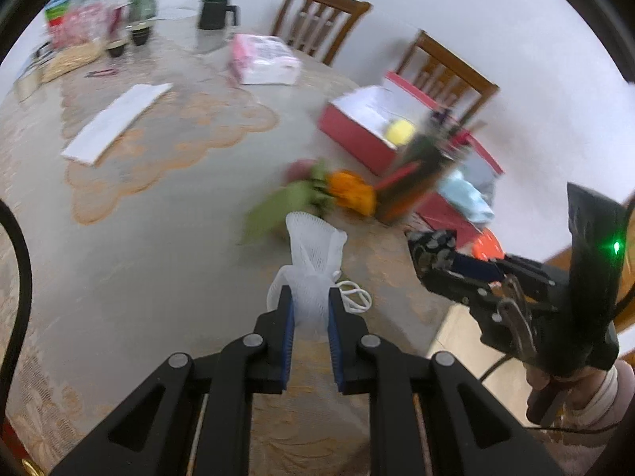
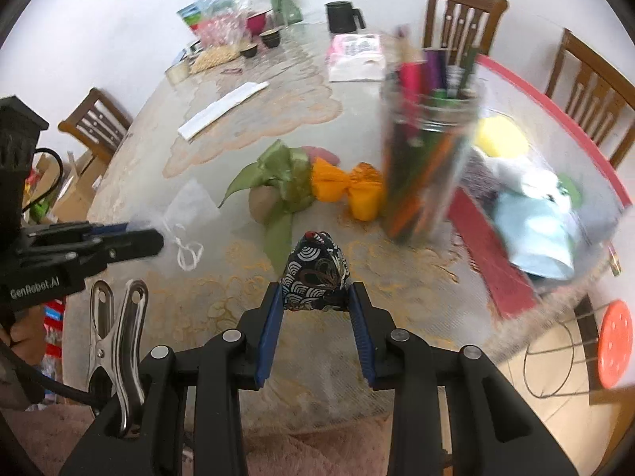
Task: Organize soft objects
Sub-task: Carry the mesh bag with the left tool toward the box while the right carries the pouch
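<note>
My left gripper [image 1: 310, 297] is shut on a white mesh pouch [image 1: 313, 254] with a white cord, held above the table; the pouch also shows in the right wrist view [image 2: 186, 206]. My right gripper [image 2: 316, 291] is shut on a black patterned fabric pouch [image 2: 315, 277], which also shows in the left wrist view [image 1: 432, 250]. On the table lie a green ribbon bundle [image 2: 281, 182] and an orange cloth bow [image 2: 349, 188]. A red box [image 1: 357, 135] holds a yellow ball [image 1: 401, 133] and a light blue soft item [image 2: 532, 234].
A clear jar of pens [image 2: 428, 139] stands by the red box. A white paper strip [image 1: 115, 119], a pink packet [image 1: 266, 59], a dark mug [image 1: 216, 12], cups and bags sit farther back. Wooden chairs [image 1: 321, 20] line the far side. An orange stool [image 2: 615, 341] stands at right.
</note>
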Motion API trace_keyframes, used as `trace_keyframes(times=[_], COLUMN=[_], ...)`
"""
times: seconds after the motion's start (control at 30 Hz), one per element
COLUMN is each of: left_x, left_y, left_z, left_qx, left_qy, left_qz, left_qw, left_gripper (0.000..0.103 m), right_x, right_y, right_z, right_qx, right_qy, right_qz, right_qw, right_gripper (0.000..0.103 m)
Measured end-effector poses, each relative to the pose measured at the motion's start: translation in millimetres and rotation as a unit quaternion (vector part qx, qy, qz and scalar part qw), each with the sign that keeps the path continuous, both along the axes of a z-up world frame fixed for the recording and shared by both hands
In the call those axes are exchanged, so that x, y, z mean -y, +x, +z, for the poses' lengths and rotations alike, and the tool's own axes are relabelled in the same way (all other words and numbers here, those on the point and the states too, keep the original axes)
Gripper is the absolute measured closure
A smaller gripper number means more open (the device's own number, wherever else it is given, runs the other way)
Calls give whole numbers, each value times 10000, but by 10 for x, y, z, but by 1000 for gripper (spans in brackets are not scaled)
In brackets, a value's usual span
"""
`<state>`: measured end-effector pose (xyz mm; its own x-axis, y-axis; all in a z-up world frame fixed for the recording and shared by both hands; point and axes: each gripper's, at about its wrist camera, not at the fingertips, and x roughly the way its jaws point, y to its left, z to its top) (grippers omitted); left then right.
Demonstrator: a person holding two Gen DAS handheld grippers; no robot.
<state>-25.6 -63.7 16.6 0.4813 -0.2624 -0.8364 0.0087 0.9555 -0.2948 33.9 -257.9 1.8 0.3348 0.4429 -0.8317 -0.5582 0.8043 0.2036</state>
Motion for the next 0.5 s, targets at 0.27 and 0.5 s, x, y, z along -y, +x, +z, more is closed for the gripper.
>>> trace_keyframes(times=[0.27, 0.5], left_x=[480, 945], left_y=[131, 302], left_z=[122, 249], left_qx=[123, 292], left_qy=[-31, 21], left_qz=[-700, -1236], left_qw=[9975, 9919], left_gripper=[87, 87], right_x=[451, 891], right_y=[24, 126], right_z=[197, 306], right_qx=[194, 244], right_qy=[6, 90], right_qz=[-524, -1059], right_qw=[9984, 9940], right_gripper=[69, 69])
